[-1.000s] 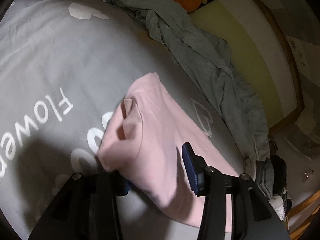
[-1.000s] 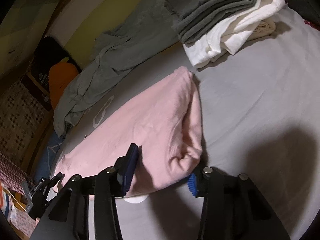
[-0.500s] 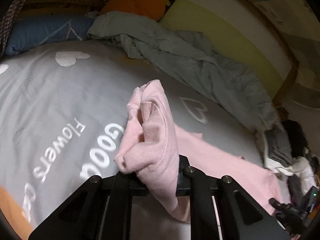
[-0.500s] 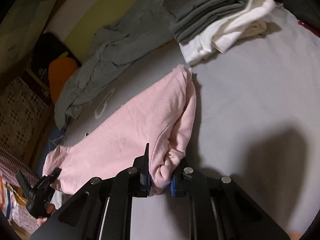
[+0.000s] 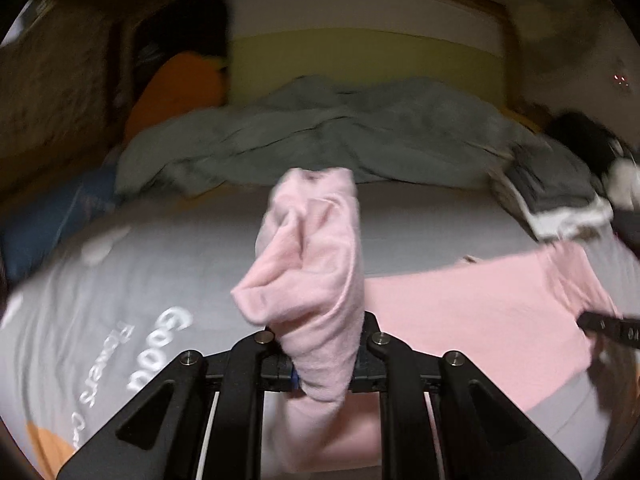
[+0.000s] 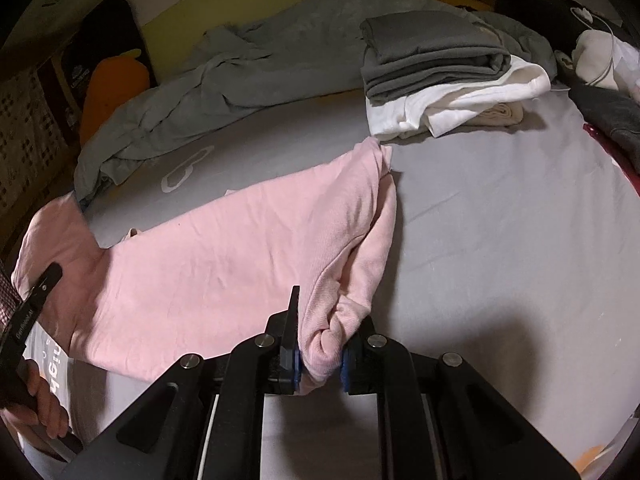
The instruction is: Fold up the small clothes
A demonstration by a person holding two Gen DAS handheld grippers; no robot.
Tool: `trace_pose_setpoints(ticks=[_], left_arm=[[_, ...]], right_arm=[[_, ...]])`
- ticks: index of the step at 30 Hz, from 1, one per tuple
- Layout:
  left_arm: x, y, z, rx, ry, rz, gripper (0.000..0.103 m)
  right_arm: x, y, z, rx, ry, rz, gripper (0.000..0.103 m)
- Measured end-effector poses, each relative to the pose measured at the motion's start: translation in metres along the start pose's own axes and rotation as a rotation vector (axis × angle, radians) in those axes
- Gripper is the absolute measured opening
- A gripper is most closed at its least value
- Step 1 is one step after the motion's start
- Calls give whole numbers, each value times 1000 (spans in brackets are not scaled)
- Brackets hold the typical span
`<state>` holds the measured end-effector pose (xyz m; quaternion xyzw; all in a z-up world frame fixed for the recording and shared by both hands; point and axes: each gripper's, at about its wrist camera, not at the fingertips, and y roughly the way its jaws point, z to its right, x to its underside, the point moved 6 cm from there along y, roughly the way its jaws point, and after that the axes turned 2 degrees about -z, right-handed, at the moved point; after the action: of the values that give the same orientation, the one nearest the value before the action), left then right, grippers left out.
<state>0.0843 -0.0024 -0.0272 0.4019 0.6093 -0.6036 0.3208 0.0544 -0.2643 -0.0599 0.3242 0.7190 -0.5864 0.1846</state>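
The left hand-held gripper (image 5: 320, 364) is clamped on one bunched end of the pink garment (image 5: 480, 304), that end lifted above the bed (image 5: 180, 264) and standing up between its jaws; the right hand-held gripper (image 6: 318, 360) is clamped on the opposite bunched corner of the same garment (image 6: 224, 264), low over the grey bedsheet; both pairs of jaws have just been closing, cloth between them; the garment stretches across the bed between the two grippers; a folded pile of grey and white clothes (image 6: 440, 72) lies just beyond it; a crumpled grey blanket (image 6: 224, 80) lies along the far side.
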Motion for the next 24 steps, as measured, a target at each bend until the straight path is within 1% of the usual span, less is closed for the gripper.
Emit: trace_pose_setpoints(ticks=[3,5,8,9,11,12,14,16,17,18,20,21,22,23,24], left_arm=[[1,9,42,-4,122,-33,14],[8,20,64,-8,179,-82,14],[19,40,86,11,205,-174,16],[21,43,89,23,199,-186,16],[24,43,94,44,186,-199,22],[24,41,96,67,180,-201,27],[19,35,91,104,116,-193,28],[11,25,83,155,9,-171,28],[9,23,80,179,-25,-167,28],[7,23,82,202,-34,-179,28],[14,24,92,257,23,-234,34],[20,23,98,286,59,-253,41],[25,19,104,303,83,-251,50],[28,13,108,319,100,-241,56],[31,6,112,336,114,-230,66]], right_arm=[[-1,1,-2,4,-6,0,14],[-1,1,-2,1,-2,-2,14],[-1,2,-1,-5,-1,-8,14],[-1,2,0,-8,1,-11,14],[-1,2,0,-12,4,-14,14],[-1,2,0,-14,5,-16,14],[-2,3,1,-18,7,-20,14],[-2,4,1,-19,8,-22,14],[-2,4,1,-18,7,-22,14],[-2,4,1,-17,7,-22,14],[-2,5,1,-12,9,-26,14],[-2,5,2,-12,8,-27,14],[-2,5,2,-14,10,-28,14],[-3,5,2,-18,13,-28,14],[-3,5,2,-20,14,-28,14]])
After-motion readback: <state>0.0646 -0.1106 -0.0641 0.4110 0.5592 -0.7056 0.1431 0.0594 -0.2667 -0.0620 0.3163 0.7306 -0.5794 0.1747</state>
